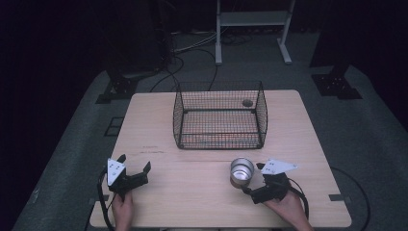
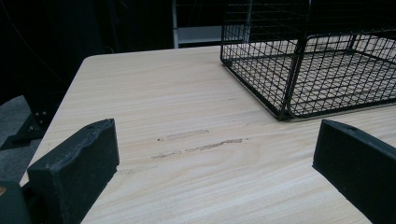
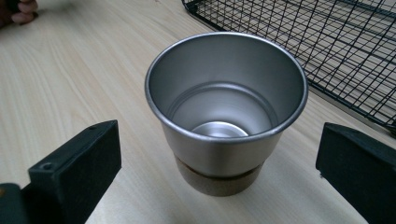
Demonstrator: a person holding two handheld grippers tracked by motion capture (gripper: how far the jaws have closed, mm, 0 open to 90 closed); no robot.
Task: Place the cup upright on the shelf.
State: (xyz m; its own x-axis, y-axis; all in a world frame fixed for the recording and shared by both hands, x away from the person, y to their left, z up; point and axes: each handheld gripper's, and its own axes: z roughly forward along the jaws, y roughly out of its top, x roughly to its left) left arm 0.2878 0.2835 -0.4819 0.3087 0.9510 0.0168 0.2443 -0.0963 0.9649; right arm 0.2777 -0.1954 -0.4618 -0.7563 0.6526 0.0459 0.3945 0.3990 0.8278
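A steel cup [image 1: 241, 172] with a brown base band stands upright and empty on the wooden table [image 1: 192, 197], right of the middle near the front. My right gripper [image 1: 252, 179] sits just behind and to the right of it, open. In the right gripper view the cup [image 3: 224, 107] stands between the wide-apart jaws, and neither pad touches it. My left gripper [image 1: 134, 162] rests at the front left of the table, open, with nothing between its fingers. In the left gripper view the left gripper [image 2: 215, 140] shows only bare tabletop between its jaws.
A black wire basket [image 1: 178, 120] stands at the middle back of the table, its top open; its corner [image 2: 285, 93] shows ahead and to the right of the left gripper. A small dark round spot [image 1: 247, 102] shows through the mesh at its far right. Cables and stand legs lie on the floor beyond.
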